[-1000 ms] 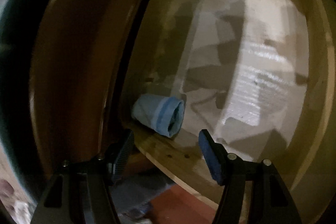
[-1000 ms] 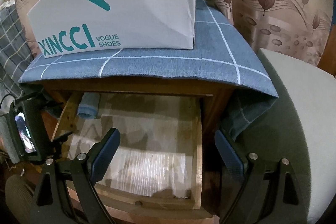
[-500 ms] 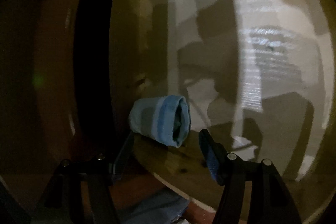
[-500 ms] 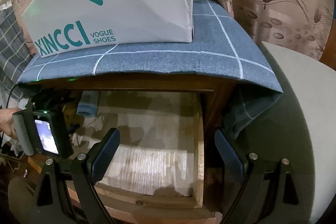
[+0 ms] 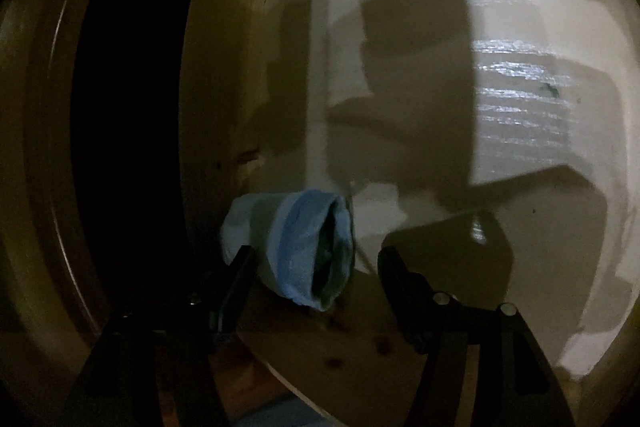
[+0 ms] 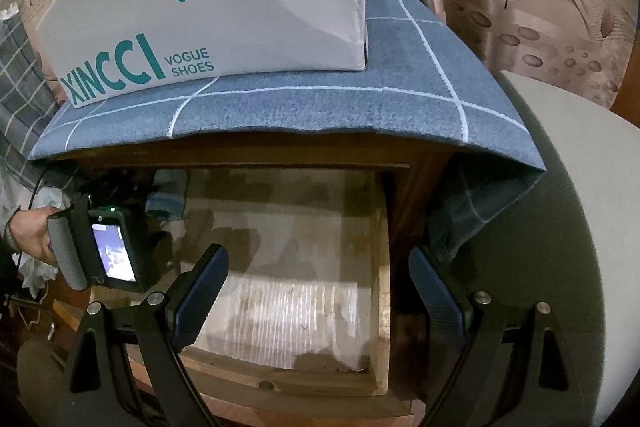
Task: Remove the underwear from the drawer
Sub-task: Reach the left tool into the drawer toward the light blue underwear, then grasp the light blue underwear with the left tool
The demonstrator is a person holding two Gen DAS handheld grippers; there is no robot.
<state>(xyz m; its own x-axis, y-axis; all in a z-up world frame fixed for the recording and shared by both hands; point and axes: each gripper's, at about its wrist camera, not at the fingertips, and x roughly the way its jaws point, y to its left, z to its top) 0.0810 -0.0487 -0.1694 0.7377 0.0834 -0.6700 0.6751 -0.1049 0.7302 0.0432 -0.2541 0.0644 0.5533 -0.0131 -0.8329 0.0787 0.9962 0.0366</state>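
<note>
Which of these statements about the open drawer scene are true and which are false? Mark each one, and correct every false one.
1. The rolled blue underwear lies in a corner of the drawer. True.
2. The left gripper is clamped on the roll. False: its fingers stand on either side of it, not pressing.
3. A white shoe box stands on the blue checked cloth. True.
4. The right gripper holds the underwear. False: it is open and empty above the drawer.

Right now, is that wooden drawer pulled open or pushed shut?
Open. The drawer sticks out from under the blue cloth, its pale lined bottom is in plain view, and rolled blue underwear lies in its corner.
</note>
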